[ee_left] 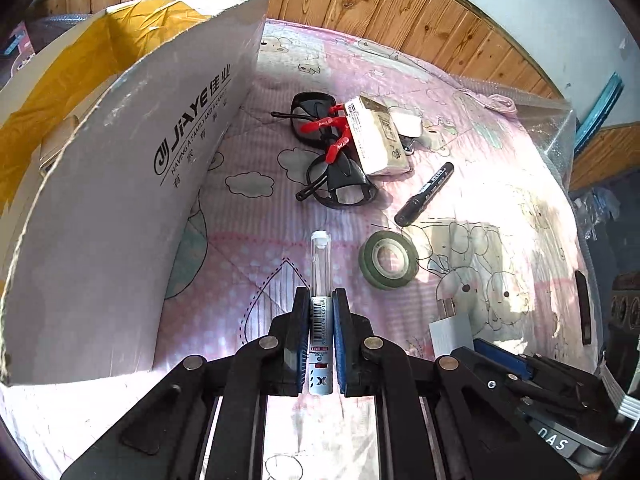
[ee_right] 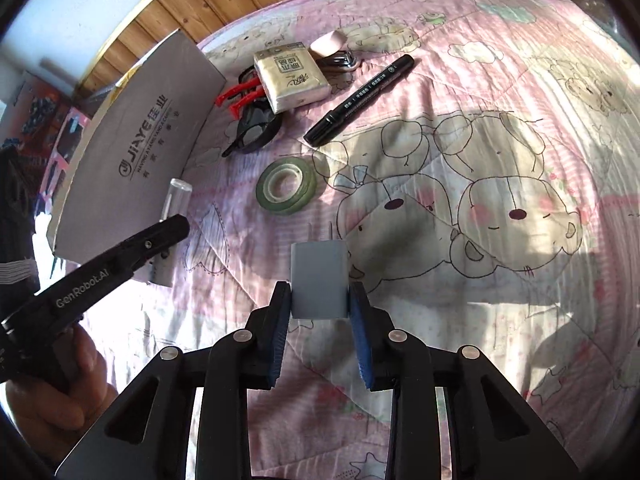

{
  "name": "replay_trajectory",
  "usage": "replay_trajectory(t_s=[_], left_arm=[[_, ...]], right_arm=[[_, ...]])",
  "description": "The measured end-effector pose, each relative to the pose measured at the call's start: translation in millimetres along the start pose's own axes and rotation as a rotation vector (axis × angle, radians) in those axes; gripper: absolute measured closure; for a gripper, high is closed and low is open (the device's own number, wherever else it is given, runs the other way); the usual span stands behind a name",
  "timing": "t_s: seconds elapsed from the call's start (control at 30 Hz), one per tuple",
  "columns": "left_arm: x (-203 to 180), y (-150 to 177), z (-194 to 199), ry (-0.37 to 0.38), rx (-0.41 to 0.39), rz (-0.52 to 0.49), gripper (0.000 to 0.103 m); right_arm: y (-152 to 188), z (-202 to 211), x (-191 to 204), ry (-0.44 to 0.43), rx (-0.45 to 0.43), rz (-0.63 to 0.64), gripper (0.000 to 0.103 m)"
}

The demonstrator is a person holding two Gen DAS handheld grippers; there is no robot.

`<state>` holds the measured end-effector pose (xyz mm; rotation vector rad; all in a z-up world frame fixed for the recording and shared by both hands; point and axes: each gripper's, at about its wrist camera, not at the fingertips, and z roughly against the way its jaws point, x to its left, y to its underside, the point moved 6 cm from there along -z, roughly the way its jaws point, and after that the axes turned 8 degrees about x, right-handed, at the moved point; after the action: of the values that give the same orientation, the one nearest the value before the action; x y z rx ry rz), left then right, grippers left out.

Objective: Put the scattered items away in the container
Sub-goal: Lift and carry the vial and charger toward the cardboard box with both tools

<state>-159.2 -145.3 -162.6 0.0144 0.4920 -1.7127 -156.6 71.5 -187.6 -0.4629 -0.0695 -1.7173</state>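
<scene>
**Tongs full on both sides, box waiting at the left**

Tongs on the left [ee_left: 321,320] are clamped on a slim glue-stick-like tube [ee_left: 320,280] with a clear cap, a barcode and an "X" mark on its white body. The right tongs [ee_right: 320,300] grip a grey-white charger plug [ee_right: 319,280], prongs pointing away.

Only the left wrist view looks into the cardboard box [ee_left: 120,200]: a yellow lining shows inside, with a pale object against the inner wall, too unclear to name. That view also catches the plug's prongs at its lower right edge. The right wrist view alone shows a hand [ee_right: 60,392] around the left tool's handle, printed "GenRobot.AI", and the tube standing just beside the box wall.

The box flap reads "JIAYE" with "HAVING A FAMILY AND A CAREER" and Chinese characters beneath.

On the pink cartoon-print quilt [ee_right: 480,240] lie a roll of green tape [ee_right: 287,192], a black marker [ee_right: 360,100] with white lettering too small to read, black glasses [ee_left: 332,152] with red parts, and a tissue pack [ee_right: 292,78] printed with Chinese characters resting on them. A pink-handled object sits behind the pack, partly hidden.
</scene>
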Motion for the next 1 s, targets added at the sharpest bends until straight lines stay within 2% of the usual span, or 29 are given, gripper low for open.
replay_trajectory(t_s=[0.1, 0.13, 0.17, 0.27, 0.37, 0.4, 0.53, 0.7, 1.0], left_arm=[[0, -19, -10, -0.01, 0.009, -0.013, 0.092], [-17, -24, -13, -0.017, 0.017, -0.021, 0.092], [-18, -23, -19, -0.027, 0.024, -0.029, 0.092], [-27, -33, -52, -0.065, 0.053, -0.036, 0.092], [-22, -21, -69, -0.07, 0.079, -0.055, 0.091], [-22, -21, -67, -0.081, 0.063, -0.081, 0.09], [-17, -18, -61, -0.059, 0.073, -0.057, 0.091], [-13, -7, -38, -0.032, 0.042, -0.052, 0.092], [-28, -1, 8, -0.111, -0.062, -0.068, 0.092]], right_arm=[[4, -5, -5, 0.011, 0.01, 0.009, 0.072], [4, -6, -4, 0.015, 0.011, 0.019, 0.071], [4, -6, -3, 0.018, 0.008, 0.022, 0.071], [0, -14, 1, 0.04, 0.018, 0.05, 0.068], [-2, -19, 2, 0.057, 0.008, 0.07, 0.069], [-2, -18, 1, 0.054, 0.008, 0.066, 0.069], [3, 2, -3, 0.039, -0.02, 0.041, 0.07], [18, 21, -2, 0.048, -0.043, 0.041, 0.07], [38, 41, 18, 0.056, -0.089, 0.068, 0.07]])
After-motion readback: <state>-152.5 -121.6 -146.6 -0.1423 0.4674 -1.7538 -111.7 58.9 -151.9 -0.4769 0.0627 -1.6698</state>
